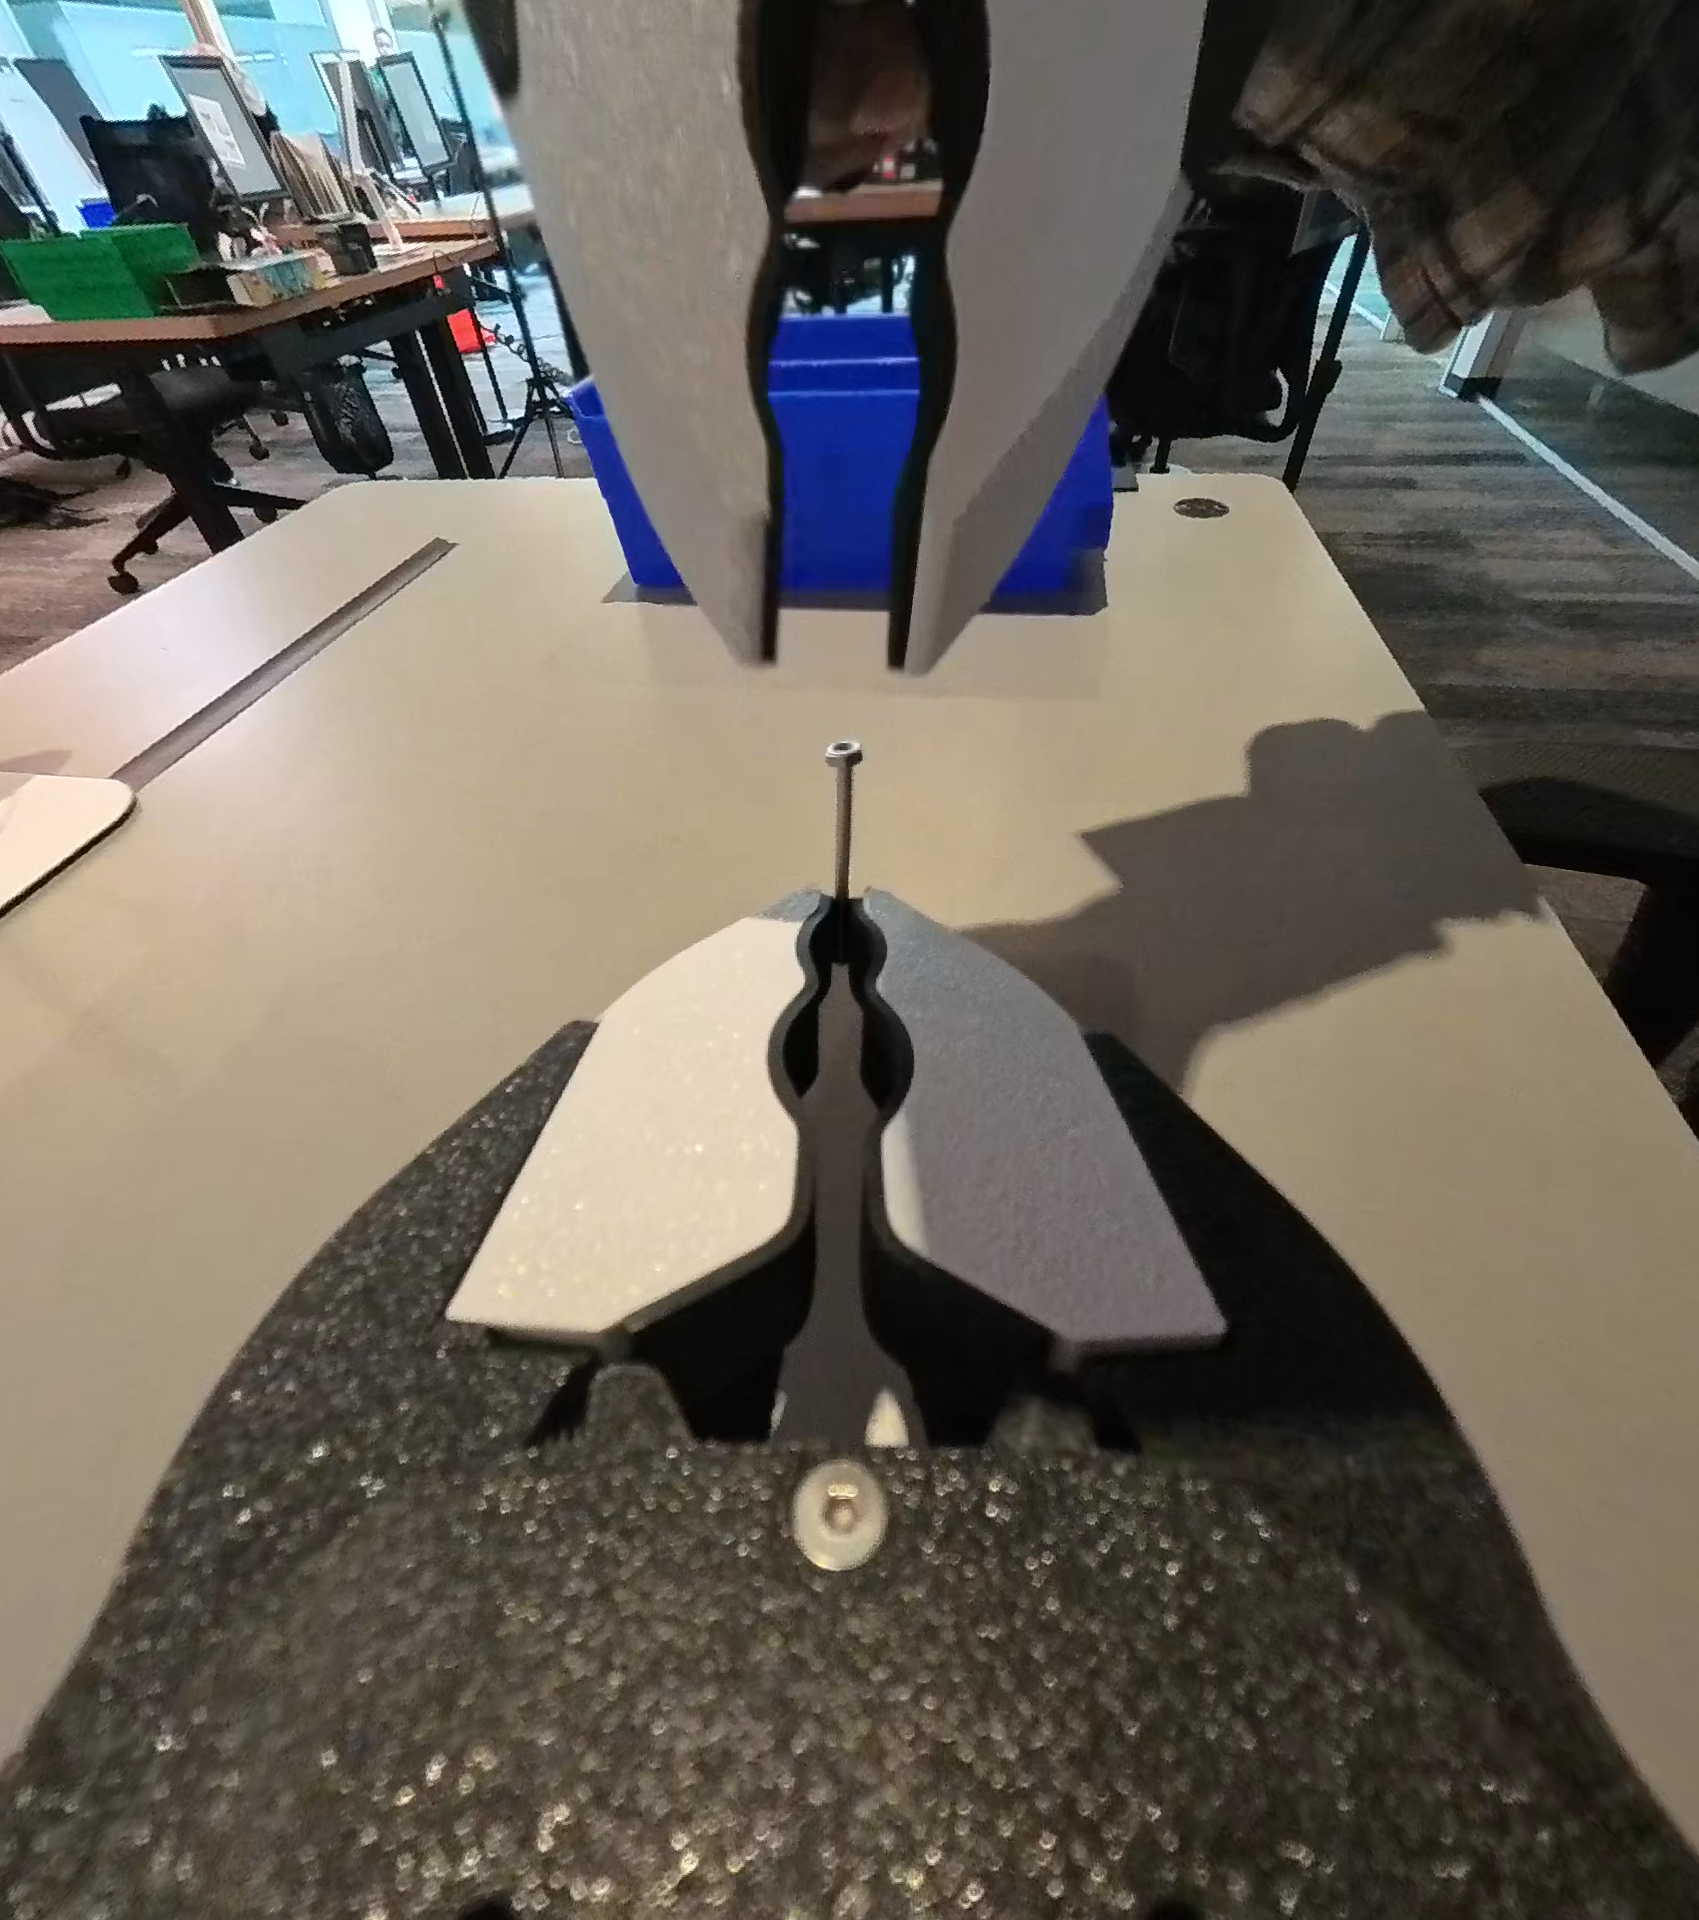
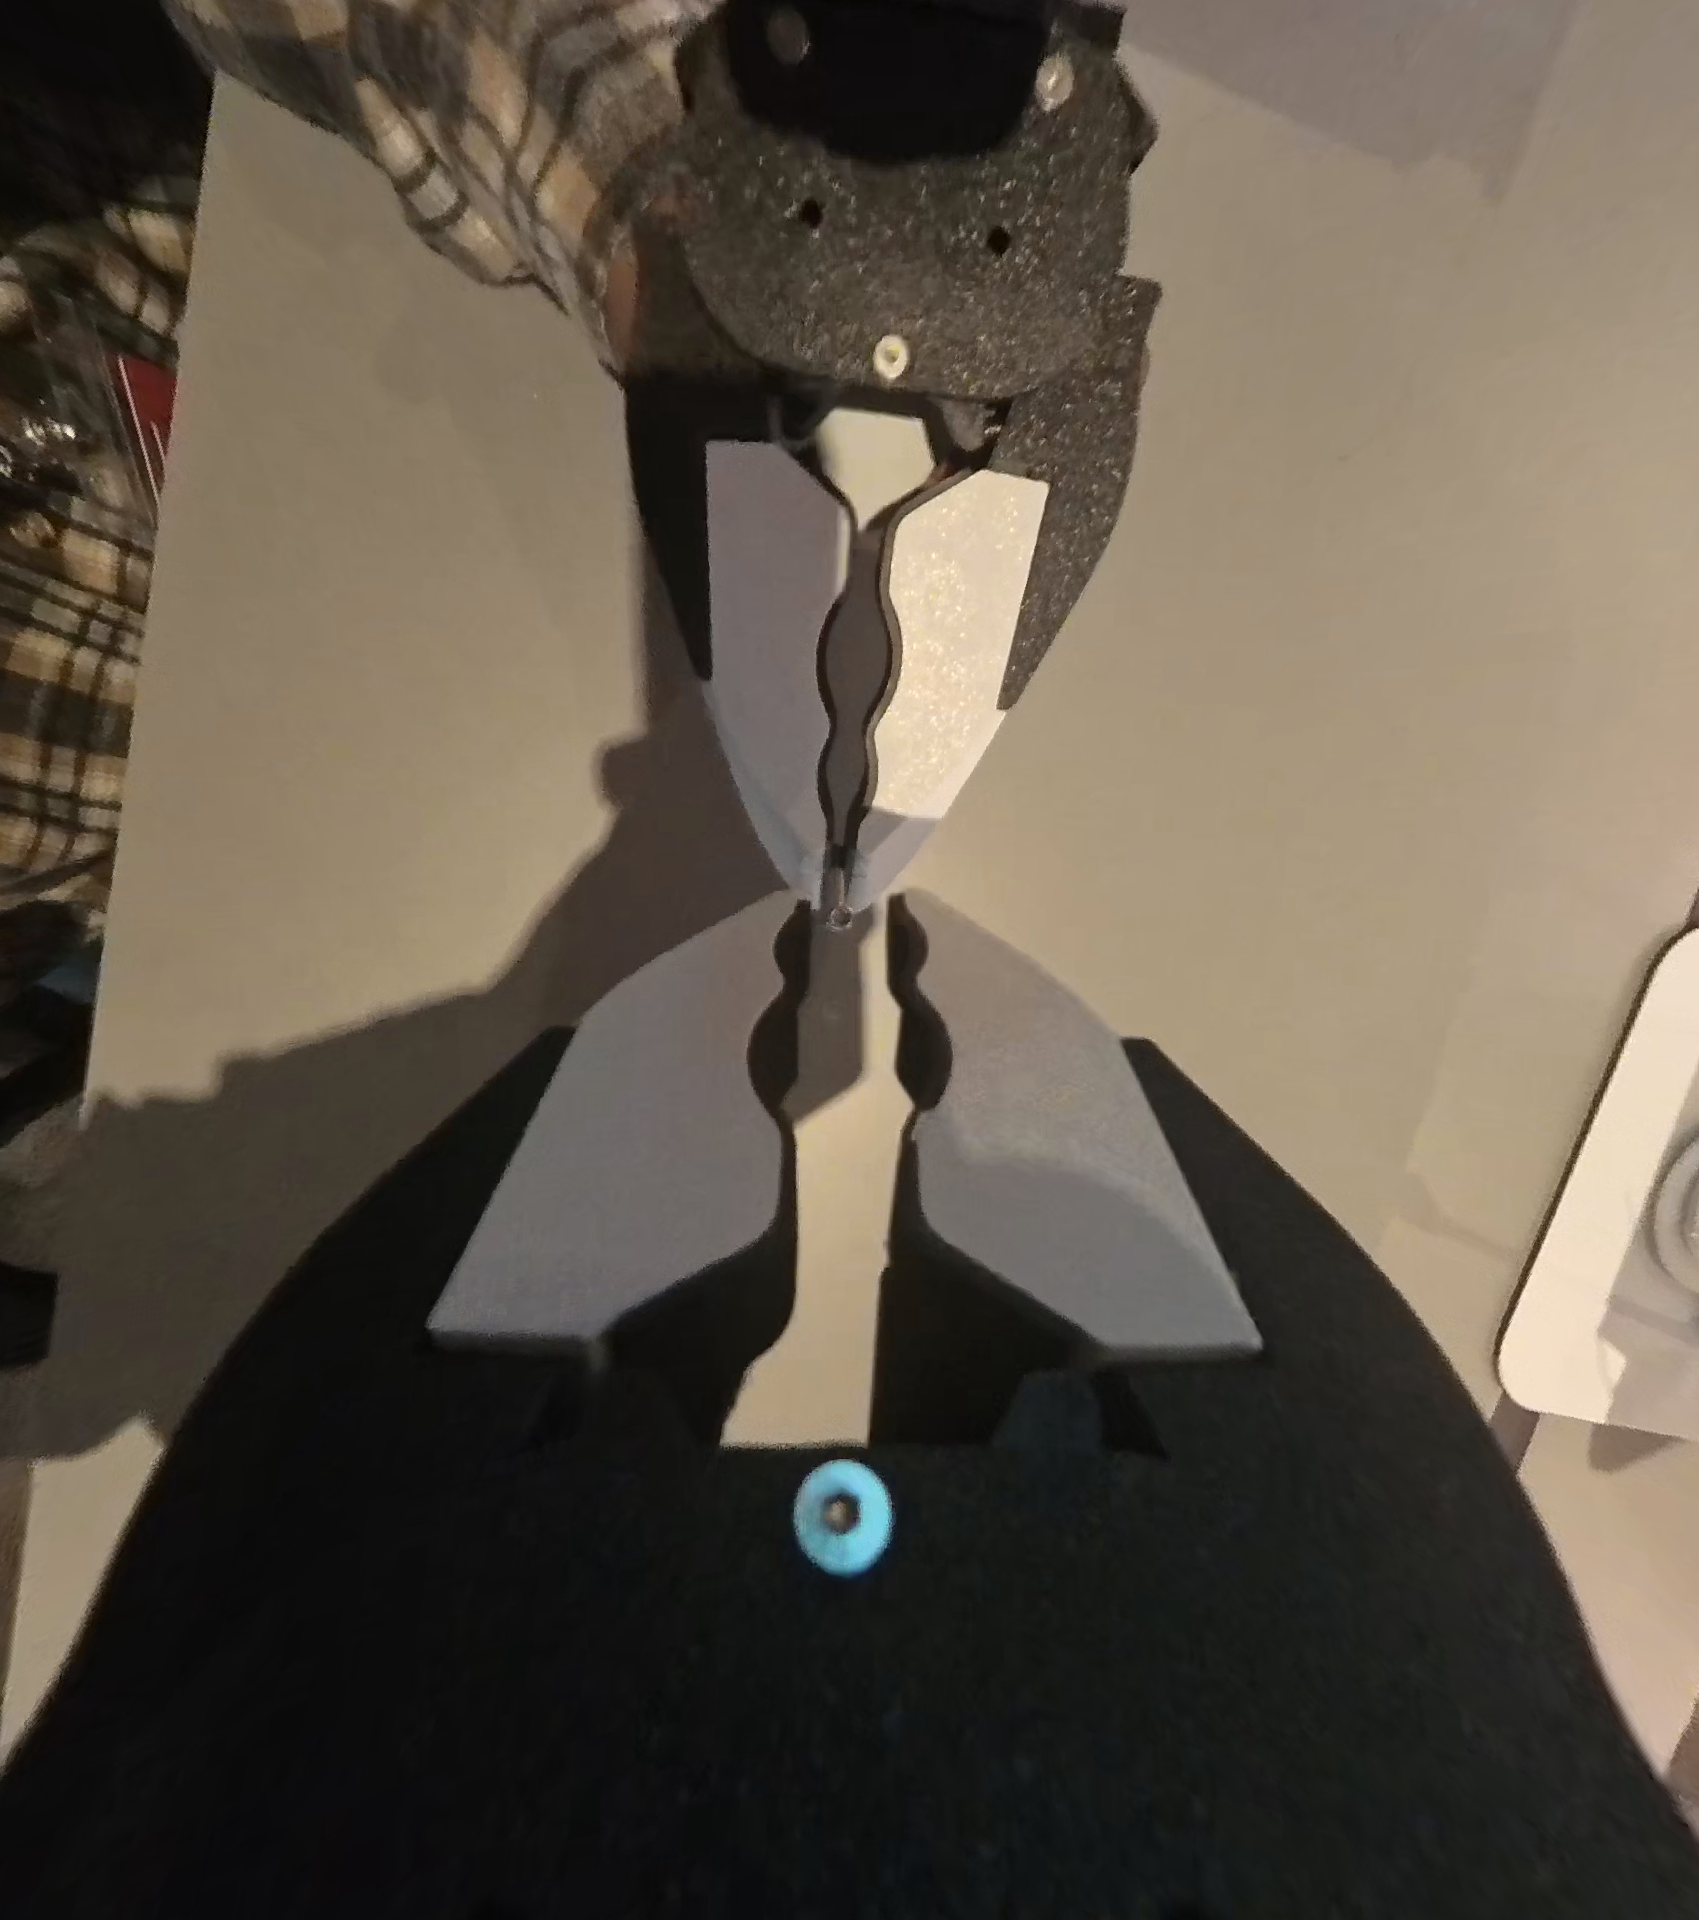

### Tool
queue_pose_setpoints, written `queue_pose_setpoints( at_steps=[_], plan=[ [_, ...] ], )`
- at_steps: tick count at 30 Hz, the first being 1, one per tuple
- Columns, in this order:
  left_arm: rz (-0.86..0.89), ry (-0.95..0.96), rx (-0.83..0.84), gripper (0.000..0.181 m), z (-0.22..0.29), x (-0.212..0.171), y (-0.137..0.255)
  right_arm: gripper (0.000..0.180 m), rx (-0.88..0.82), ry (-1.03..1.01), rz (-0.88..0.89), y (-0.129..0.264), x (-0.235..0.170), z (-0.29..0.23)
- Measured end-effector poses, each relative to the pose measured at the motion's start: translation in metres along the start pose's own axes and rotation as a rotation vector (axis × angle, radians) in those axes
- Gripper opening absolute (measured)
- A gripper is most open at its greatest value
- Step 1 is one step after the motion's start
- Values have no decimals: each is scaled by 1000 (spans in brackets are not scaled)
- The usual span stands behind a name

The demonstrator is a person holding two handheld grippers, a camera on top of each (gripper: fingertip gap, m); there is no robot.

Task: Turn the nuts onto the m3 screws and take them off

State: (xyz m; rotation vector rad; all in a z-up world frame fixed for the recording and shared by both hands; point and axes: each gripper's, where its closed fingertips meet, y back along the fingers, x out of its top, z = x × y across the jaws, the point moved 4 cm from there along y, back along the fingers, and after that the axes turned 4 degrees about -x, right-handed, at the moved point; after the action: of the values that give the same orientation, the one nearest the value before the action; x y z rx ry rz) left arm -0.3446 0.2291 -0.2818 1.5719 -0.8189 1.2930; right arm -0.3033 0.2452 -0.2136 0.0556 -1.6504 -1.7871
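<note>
The left gripper [image 1: 842,902] pinches the screw [image 1: 842,821] by its shank above the pale table [image 1: 409,935] — head pointing far, toward the right gripper [image 1: 837,655], its fingers parted.

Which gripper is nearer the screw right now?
Left. The left gripper is shut on the screw, pinching its lower shaft. The right gripper is open, its tips just beyond the screw's head, not touching.
</note>
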Motion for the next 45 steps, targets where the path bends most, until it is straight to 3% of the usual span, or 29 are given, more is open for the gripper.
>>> queue_pose_setpoints(
  at_steps=[3, 7, 11, 15, 24, 45],
  plan=[
    [9, -3, 12, 1, -2, 1, 2, 23, -67, -42, 110, 14, 1, 4],
    [43, -15, 27, 2, -3, 6, 7, 50, -186, -176, 467, 28, -3, 3],
    [63, -14, 36, 2, -3, 8, 8, 77, -302, -303, 755, 20, -14, -3],
    [64, -4, 38, 2, -4, 6, 7, 88, -319, -361, 902, 3, -9, -14],
    [84, 19, 46, 1, -8, 7, 10, 93, -249, -355, 941, -32, 7, -25],
    [92, 23, 53, 1, -9, 9, 12, 93, -270, -333, 929, -32, 10, -29]
  ],
)
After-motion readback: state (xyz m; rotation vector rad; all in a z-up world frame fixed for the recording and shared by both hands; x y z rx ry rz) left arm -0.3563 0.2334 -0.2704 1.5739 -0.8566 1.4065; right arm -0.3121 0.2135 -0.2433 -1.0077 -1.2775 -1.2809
